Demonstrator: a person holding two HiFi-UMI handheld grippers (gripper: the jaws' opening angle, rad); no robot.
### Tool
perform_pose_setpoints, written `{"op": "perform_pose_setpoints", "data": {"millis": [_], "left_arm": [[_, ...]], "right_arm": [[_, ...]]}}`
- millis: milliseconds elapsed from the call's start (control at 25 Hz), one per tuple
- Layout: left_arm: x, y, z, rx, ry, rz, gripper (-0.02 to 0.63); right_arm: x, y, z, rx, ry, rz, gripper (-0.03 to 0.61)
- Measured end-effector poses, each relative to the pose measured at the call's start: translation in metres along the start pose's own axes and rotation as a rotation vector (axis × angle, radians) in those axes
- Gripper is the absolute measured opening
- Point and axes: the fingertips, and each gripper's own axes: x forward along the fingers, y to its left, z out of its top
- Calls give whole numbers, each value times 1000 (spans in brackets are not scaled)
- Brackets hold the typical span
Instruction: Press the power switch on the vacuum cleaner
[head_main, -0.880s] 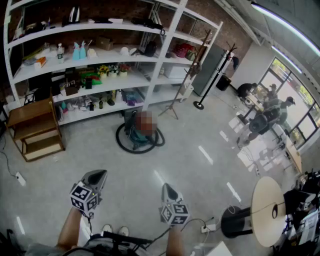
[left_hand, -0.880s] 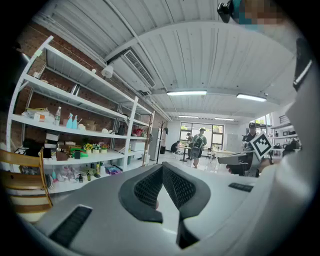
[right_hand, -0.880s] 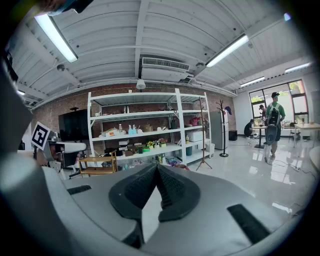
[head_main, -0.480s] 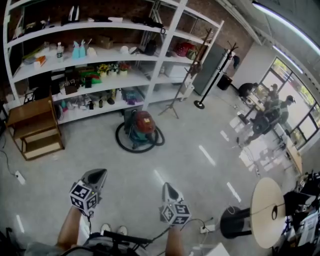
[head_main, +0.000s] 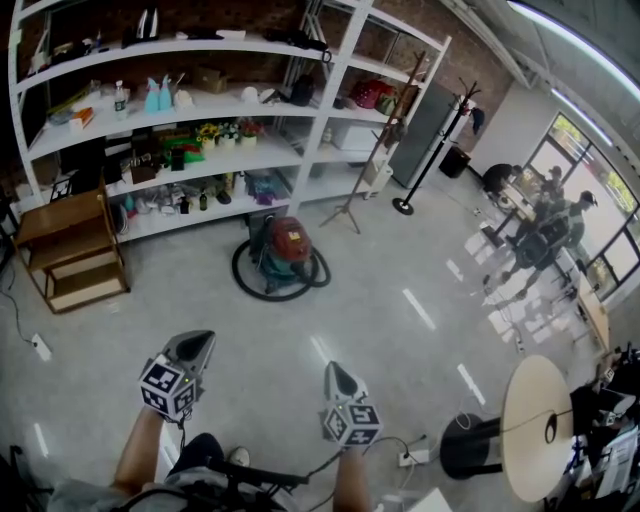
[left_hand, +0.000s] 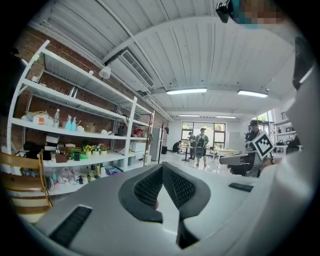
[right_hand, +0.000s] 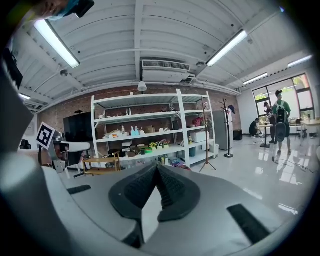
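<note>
A red and teal canister vacuum cleaner (head_main: 283, 252) stands on the floor before the white shelving, its black hose (head_main: 246, 283) coiled around it. Both grippers hang low in the head view, well short of the vacuum. My left gripper (head_main: 196, 345) is shut, its ribbed pads (left_hand: 172, 186) meeting at the tips with nothing between them. My right gripper (head_main: 331, 373) is also shut and empty, pads (right_hand: 167, 187) together. Only a red bit of the vacuum (right_hand: 181, 167) peeks over the jaws in the right gripper view; the left gripper view hides it.
White shelving (head_main: 225, 150) full of bottles and boxes runs along the back wall. A wooden step shelf (head_main: 68, 255) stands left, a tripod stand (head_main: 349, 212) and coat rack (head_main: 420, 170) right. A round table (head_main: 545, 420) and power strip (head_main: 418, 456) lie near right. People (head_main: 545, 235) stand far right.
The view has shifted slightly forward and the vacuum sits a little lower in frame. Both grippers keep the same pose and stay shut.
</note>
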Motion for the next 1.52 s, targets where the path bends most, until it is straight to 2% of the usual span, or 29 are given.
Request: {"op": "perform_pose_setpoints", "data": {"millis": [280, 600, 880, 1200, 1520], "left_arm": [[21, -8, 2, 35, -13, 13, 9], [72, 16, 11, 37, -1, 5, 9], [140, 46, 23, 25, 4, -14, 9], [228, 102, 42, 22, 27, -26, 9], [297, 152, 51, 14, 33, -27, 9]], "right_arm": [[6, -29, -5, -11, -7, -9, 9], [50, -56, 4, 2, 7, -17, 9], [108, -77, 26, 0, -3, -15, 9], [198, -103, 68, 12, -6, -17, 9], [278, -122, 90, 14, -3, -10, 9]]}}
